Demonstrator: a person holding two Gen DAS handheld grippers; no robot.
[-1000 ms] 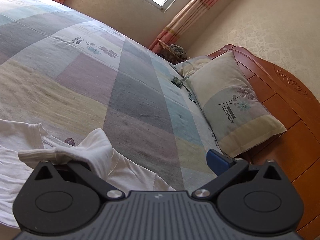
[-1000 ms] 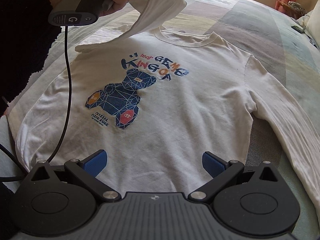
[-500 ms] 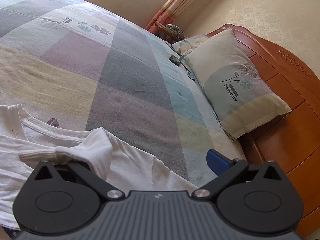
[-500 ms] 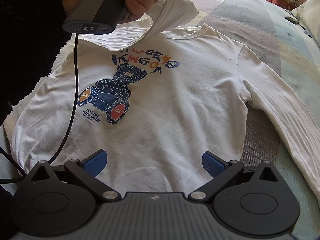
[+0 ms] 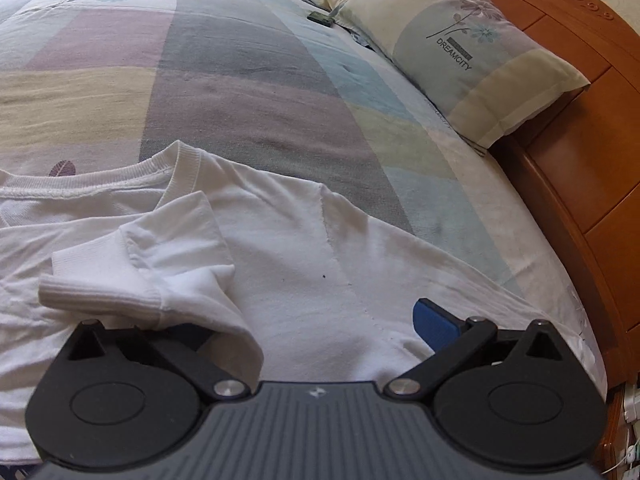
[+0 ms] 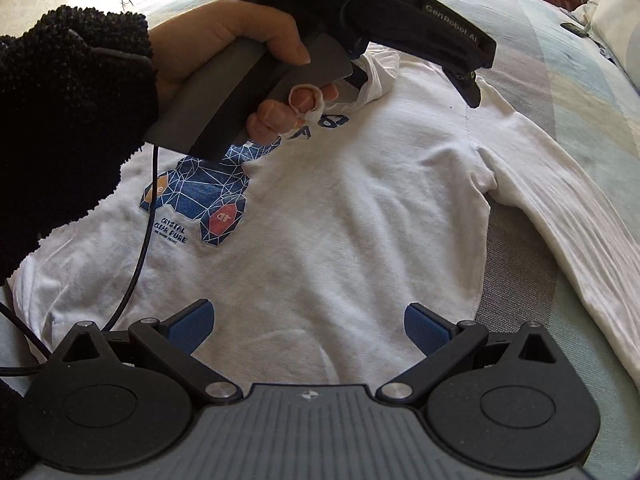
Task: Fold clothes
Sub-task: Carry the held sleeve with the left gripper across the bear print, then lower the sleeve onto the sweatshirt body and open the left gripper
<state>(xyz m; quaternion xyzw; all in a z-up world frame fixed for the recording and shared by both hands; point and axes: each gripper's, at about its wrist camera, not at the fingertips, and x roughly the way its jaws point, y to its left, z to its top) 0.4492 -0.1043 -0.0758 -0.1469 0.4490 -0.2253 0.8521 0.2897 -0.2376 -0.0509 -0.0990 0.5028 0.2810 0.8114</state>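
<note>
White cotton sweatshirt lies flat on the bed, collar toward the far edge. The left gripper, fingers spread wide, has a sleeve cuff draped over one finger. Right gripper hovers wide open, empty. A pillow leans against the wooden headboard.

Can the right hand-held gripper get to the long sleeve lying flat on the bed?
Probably yes. The right hand-held gripper is open and empty above the shirt's hem, and the outstretched sleeve lies flat on the bed to its right, with nothing lying on it or between them.
</note>
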